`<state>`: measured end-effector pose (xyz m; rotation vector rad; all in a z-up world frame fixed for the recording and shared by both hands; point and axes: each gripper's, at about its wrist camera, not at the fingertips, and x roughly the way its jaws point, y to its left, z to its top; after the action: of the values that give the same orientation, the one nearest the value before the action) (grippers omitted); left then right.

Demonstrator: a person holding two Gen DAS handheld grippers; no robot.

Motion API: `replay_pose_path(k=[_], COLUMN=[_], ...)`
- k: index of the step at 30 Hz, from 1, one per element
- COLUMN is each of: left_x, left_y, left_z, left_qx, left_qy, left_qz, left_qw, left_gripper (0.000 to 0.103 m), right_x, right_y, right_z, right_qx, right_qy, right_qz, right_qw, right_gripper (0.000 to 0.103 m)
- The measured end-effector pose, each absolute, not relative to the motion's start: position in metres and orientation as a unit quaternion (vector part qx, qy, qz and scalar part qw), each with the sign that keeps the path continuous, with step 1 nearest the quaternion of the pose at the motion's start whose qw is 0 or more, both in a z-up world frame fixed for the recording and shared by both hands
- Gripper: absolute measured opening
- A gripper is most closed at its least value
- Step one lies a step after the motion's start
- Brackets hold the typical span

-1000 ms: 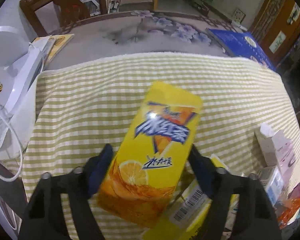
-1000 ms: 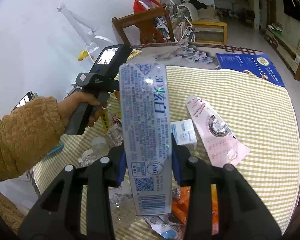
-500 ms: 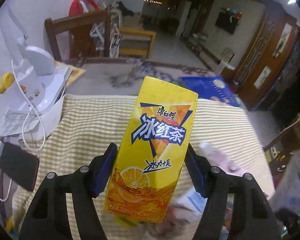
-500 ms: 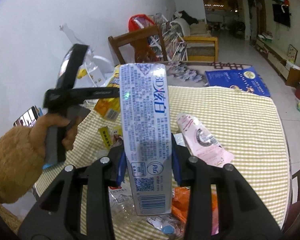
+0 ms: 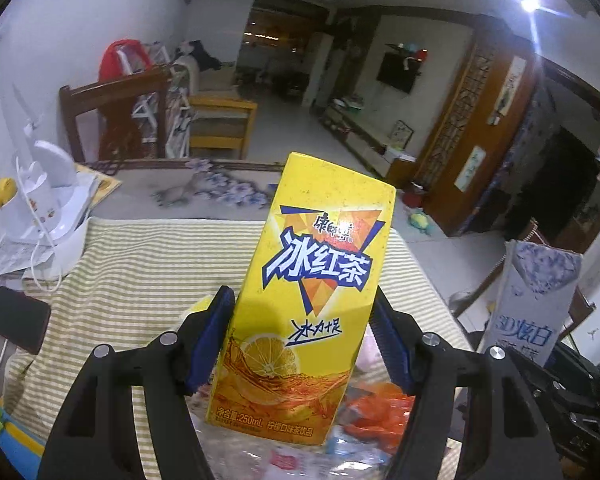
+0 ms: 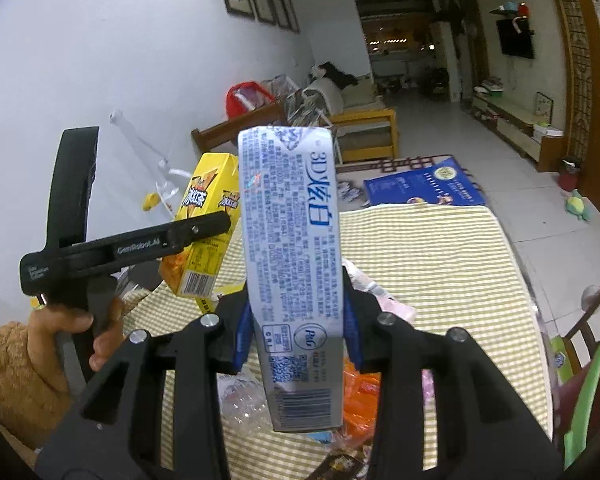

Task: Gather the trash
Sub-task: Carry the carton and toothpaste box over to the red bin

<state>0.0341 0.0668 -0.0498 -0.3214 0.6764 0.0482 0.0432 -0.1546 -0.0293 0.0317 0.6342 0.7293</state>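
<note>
Left gripper (image 5: 302,340): fingers clamp yellow tea carton (image 5: 308,296), long axis upright | Right gripper (image 6: 298,332): fingers clamp silver toothpaste box (image 6: 296,264), upright | both held above tabletop (image 6: 440,264) litter.

L gripper (image 5: 304,344) is raised, pointing fwd and somewhat down, blue pads (image 5: 210,340) pressed on both sides of a yellow carton (image 5: 312,300). R gripper (image 6: 298,328) angled likewise, jaws narrower, clamped on a silver-blue box (image 6: 292,248) standing up between them. L hand (image 6: 80,332) (fuzzy tan sleeve) wraps its gripper's handle, seen from the R wrist cam.
</note>
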Motion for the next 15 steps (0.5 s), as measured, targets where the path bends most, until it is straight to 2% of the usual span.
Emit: replay_pose_path(k=[15], left_x=[0.04], left_y=[0.006], left_z=[-0.045], left_qx=[-0.139], left_qy=[0.336], left_qz=[-0.046], left_qw=[0.93], left_gripper=[0.065], right_x=[0.034], right_y=[-0.209], right_z=[-0.026], right_qx=[0.042], right_qy=[0.298], right_qz=[0.29], right_qw=[0.908], right_gripper=[0.036])
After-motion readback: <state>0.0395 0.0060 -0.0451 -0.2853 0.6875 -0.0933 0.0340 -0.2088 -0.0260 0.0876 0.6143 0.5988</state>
